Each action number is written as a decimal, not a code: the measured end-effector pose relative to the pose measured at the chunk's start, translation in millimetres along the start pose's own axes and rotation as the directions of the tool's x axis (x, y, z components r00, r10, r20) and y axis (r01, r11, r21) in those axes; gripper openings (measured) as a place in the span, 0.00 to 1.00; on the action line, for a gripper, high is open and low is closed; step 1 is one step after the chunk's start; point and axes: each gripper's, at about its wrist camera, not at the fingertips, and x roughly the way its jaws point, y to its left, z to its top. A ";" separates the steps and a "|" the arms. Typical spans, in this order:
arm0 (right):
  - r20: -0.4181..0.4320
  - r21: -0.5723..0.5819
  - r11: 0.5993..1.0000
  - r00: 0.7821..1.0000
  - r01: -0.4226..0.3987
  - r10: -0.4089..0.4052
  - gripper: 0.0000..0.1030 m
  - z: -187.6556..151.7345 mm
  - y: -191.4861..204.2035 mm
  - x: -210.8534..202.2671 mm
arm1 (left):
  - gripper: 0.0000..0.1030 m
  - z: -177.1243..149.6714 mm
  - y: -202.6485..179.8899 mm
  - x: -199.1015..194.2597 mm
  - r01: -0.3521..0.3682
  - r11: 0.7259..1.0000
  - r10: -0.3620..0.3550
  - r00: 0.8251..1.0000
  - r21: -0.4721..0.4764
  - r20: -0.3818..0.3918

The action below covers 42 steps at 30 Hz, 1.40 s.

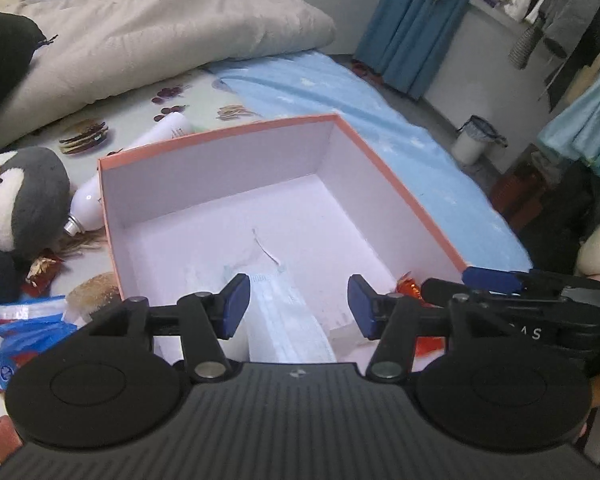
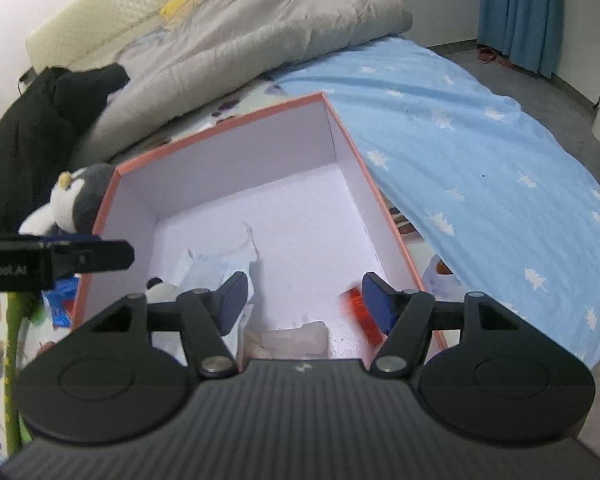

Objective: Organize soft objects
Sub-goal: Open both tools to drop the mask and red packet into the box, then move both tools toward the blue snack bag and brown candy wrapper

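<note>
An open white box with a salmon-pink rim (image 1: 380, 160) (image 2: 220, 130) sits on the bed. My left gripper (image 1: 299, 284) is open over its near end. A light-blue face mask (image 1: 288, 320) lies on the box floor below the gap, untouched by the pads. My right gripper (image 2: 305, 280) is open over the same box. A blurred red wrapper (image 2: 358, 312) shows just beside its right finger, not pinched. The mask (image 2: 212, 268), a small panda plush (image 2: 160, 292) and a pale soft lump (image 2: 292, 338) lie inside the box.
A grey-and-white penguin plush (image 1: 20, 196) (image 2: 80, 196) and a white bottle (image 1: 92, 196) lie left of the box. A plastic bag (image 1: 20, 328) is nearer. A grey duvet (image 1: 160, 28) is heaped behind, a blue sheet (image 2: 480, 152) spreads right, and a bin (image 1: 474, 140) stands on the floor.
</note>
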 end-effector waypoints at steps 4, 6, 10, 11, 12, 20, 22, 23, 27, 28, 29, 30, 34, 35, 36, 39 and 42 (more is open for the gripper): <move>0.060 0.003 1.000 0.998 -0.018 0.017 0.64 -5.7 5.4 -21.6 | 0.69 -10.2 -2.7 -25.4 -0.022 0.999 0.019 0.997 0.047 0.070; 0.086 0.000 1.000 0.996 -0.029 0.029 0.64 -9.9 9.2 -31.6 | 0.70 -17.3 -3.2 -39.4 -0.026 0.998 0.020 0.994 0.058 0.104; 0.133 -0.027 0.999 0.990 -0.036 0.040 0.64 -23.1 21.8 -51.3 | 0.70 -33.9 -2.9 -66.2 -0.035 0.998 0.027 0.988 0.051 0.152; 0.143 -0.034 0.999 0.989 -0.042 0.046 0.64 -25.9 24.5 -55.1 | 0.70 -38.1 -2.7 -73.1 -0.035 0.998 0.027 0.986 0.049 0.164; 0.151 -0.041 0.998 0.987 -0.048 0.053 0.64 -29.5 27.7 -59.3 | 0.70 -42.3 -1.5 -79.2 -0.037 0.998 0.029 0.984 0.046 0.176; 0.217 -0.118 0.991 0.972 -0.069 0.094 0.64 -56.3 51.1 -90.6 | 0.70 -84.5 6.0 -126.0 -0.066 0.996 0.049 0.963 0.052 0.266; 0.225 -0.126 0.989 0.969 -0.075 0.102 0.64 -62.9 56.3 -97.5 | 0.70 -95.6 7.0 -136.1 -0.062 0.997 0.045 0.959 0.052 0.281; 0.230 -0.128 0.989 0.967 -0.080 0.108 0.64 -66.5 58.5 -100.6 | 0.70 -101.2 6.9 -140.8 -0.070 0.996 0.051 0.955 0.054 0.293; 0.247 -0.156 0.984 0.961 -0.084 0.121 0.64 -83.7 71.5 -112.4 | 0.70 -124.0 6.1 -158.0 -0.103 0.993 0.077 0.945 0.064 0.317; 0.254 -0.167 0.983 0.960 -0.074 0.115 0.64 -88.4 75.6 -115.0 | 0.70 -129.8 7.5 -161.5 -0.099 0.994 0.076 0.945 0.056 0.319; 0.260 -0.174 0.982 0.959 -0.071 0.115 0.64 -93.3 79.0 -117.8 | 0.70 -135.9 8.7 -165.6 -0.100 0.994 0.079 0.943 0.049 0.323; 0.262 -0.177 0.981 0.957 -0.076 0.122 0.64 -98.0 81.9 -120.2 | 0.70 -141.7 9.3 -169.5 -0.106 0.993 0.086 0.941 0.043 0.328; 0.255 -0.180 0.980 0.958 -0.085 0.130 0.64 -115.5 91.9 -125.5 | 0.70 -170.1 18.6 -180.9 -0.102 0.995 0.092 0.936 0.013 0.341; 0.254 -0.183 0.979 0.958 -0.090 0.136 0.64 -119.8 94.4 -126.7 | 0.70 -177.2 22.5 -182.5 -0.103 0.995 0.098 0.936 -0.002 0.338; 0.256 -0.194 0.977 0.956 -0.092 0.141 0.64 -123.8 97.0 -127.3 | 0.70 -184.2 26.5 -184.5 -0.107 0.994 0.105 0.936 -0.014 0.336; 0.250 -0.206 0.974 0.957 -0.098 0.149 0.64 -137.1 104.0 -127.4 | 0.70 -205.6 36.6 -191.1 -0.136 0.990 0.142 0.933 -0.039 0.331; 0.232 -0.233 0.964 0.956 -0.124 0.179 0.64 -150.7 111.6 -129.3 | 0.70 -226.0 44.2 -199.2 -0.147 0.986 0.166 0.930 -0.084 0.327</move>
